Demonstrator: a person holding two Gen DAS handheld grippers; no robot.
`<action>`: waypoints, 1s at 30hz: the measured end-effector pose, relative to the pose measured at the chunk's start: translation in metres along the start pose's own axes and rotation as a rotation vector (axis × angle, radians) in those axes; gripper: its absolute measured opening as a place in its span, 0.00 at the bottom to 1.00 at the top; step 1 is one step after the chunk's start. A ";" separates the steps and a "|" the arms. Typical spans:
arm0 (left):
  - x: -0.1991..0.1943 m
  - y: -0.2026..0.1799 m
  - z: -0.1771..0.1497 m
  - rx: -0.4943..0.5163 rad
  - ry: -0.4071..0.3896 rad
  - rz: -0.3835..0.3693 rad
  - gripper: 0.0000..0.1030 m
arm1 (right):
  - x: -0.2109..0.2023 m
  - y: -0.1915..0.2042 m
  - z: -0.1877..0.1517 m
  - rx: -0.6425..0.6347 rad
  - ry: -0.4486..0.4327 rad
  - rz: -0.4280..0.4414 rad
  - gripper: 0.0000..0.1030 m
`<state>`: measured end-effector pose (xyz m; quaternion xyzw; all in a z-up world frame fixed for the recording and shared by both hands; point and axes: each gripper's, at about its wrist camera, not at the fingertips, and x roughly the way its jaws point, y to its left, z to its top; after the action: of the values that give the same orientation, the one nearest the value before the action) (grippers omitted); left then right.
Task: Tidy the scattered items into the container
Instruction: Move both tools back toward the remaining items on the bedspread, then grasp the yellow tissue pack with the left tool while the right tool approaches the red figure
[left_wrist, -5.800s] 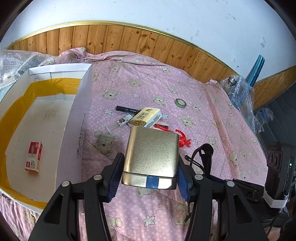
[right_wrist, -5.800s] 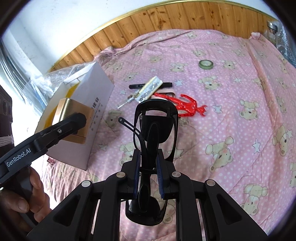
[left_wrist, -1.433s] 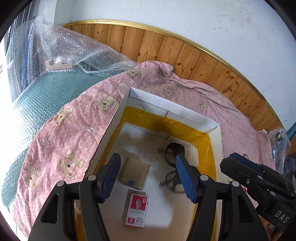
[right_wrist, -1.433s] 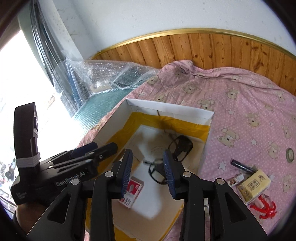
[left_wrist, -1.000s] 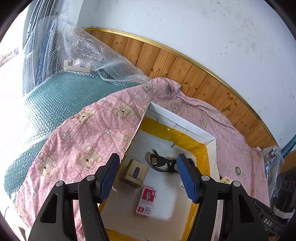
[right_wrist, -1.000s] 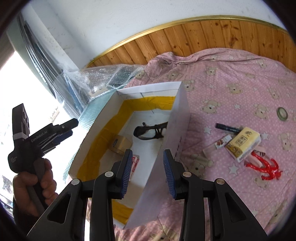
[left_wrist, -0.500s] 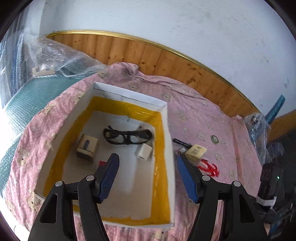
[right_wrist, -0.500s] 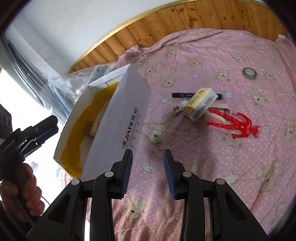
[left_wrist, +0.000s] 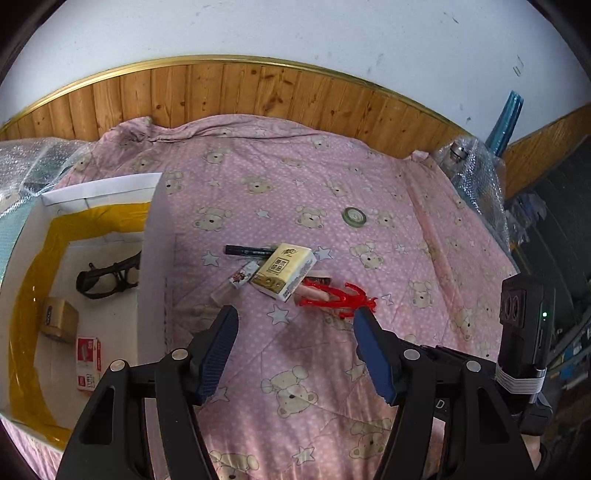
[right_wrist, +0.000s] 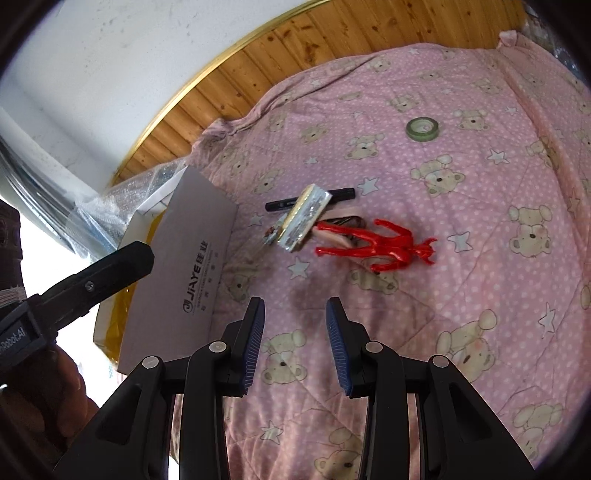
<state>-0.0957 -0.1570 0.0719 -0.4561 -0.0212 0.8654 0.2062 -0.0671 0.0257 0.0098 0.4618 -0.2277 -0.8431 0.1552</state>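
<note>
A bed (left_wrist: 424, 236) covered by a pink quilt printed with bears and stars fills both views, backed by wood panelling under a white wall. At its left side sits the container, a white cardboard box (left_wrist: 157, 236) lined with yellow tape; its outer wall carries printed lettering in the right wrist view (right_wrist: 192, 266). Inside the box lie black goggles (left_wrist: 107, 275), a small brown carton (left_wrist: 59, 319) and a red-and-white packet (left_wrist: 88, 363), all resting on the box floor and apart from one another.

The left gripper (left_wrist: 293, 350) hangs above the quilt with its blue-padded fingers spread wide and nothing between them. The right gripper (right_wrist: 295, 332) is likewise released and empty over the quilt; to its left a hand (right_wrist: 40, 398) grips the handle of the other tool.

On the quilt just right of the box lies a cluster of scattered items. A red figurine (left_wrist: 338, 297) lies flat, partly over a pinkish object that cannot be made out. A yellow-and-white tissue pack (left_wrist: 284, 271) sits beside it, tilted, its far edge over a black marker (left_wrist: 249, 251). A small printed tube (left_wrist: 242, 275) touches the pack's left side. Well apart, further up the bed, rests a roll of tape (left_wrist: 354, 216).
</note>
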 end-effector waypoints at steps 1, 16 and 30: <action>0.007 -0.003 0.001 0.005 0.012 0.000 0.64 | 0.000 -0.005 0.002 0.005 0.000 -0.003 0.36; 0.137 -0.008 0.024 0.047 0.166 0.094 0.64 | 0.044 -0.056 0.051 -0.041 0.030 -0.082 0.40; 0.175 0.035 0.030 -0.071 0.179 0.105 0.52 | 0.037 -0.038 0.040 -0.305 0.039 0.014 0.05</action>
<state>-0.2190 -0.1188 -0.0545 -0.5390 -0.0092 0.8296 0.1452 -0.1226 0.0499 -0.0181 0.4472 -0.0971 -0.8578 0.2341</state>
